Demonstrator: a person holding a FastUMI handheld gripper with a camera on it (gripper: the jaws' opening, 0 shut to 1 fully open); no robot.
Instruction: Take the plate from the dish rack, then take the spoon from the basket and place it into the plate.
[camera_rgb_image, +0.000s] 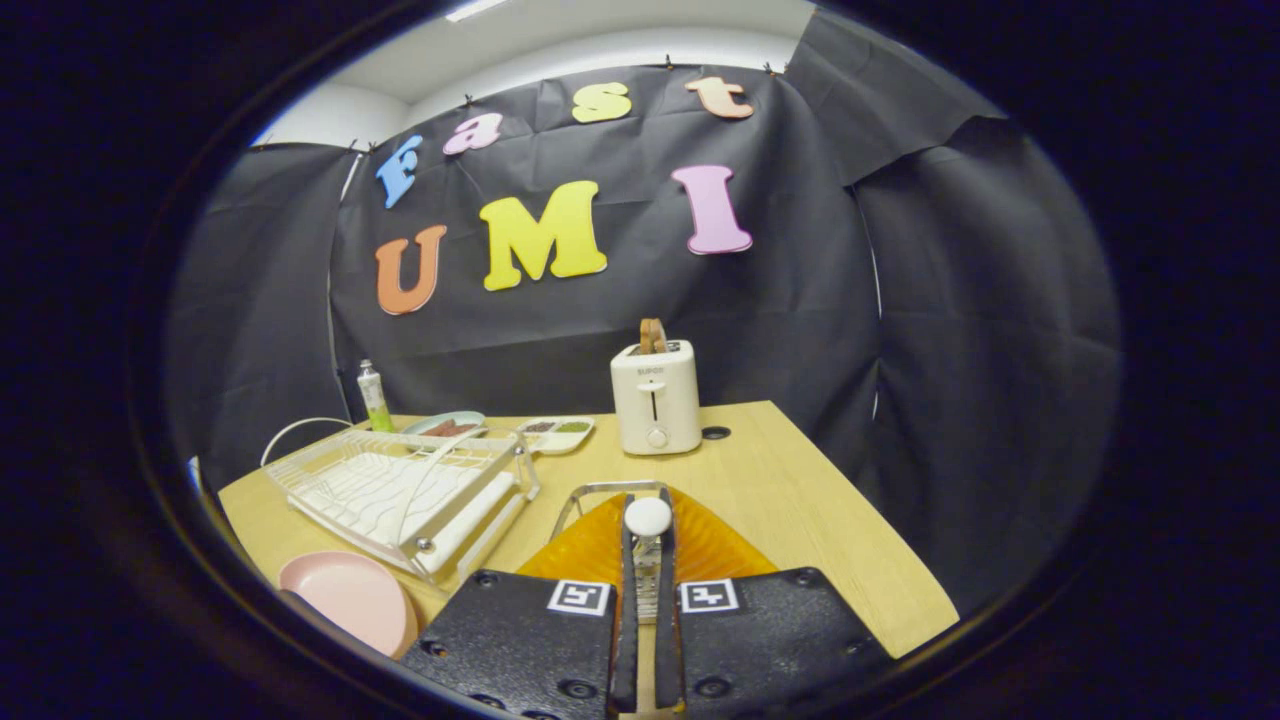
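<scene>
Spoon gripped above basket, plate set out on counter.
We hold the hand-held gripper (648, 560) level, its fingers pinching the spoon (648, 518) by the handle over the orange basket (590, 550); the pink plate (350, 597) lies beside the dish rack (400, 490), ready to receive it.

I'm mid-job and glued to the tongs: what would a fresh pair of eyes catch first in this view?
The tongs shut on a spoon, its white end up, over an orange basket just ahead. Beside them stands the white dish rack, with the pink plate on the table in front of it. Beyond the basket stands a cream toaster with toast in it.
</scene>
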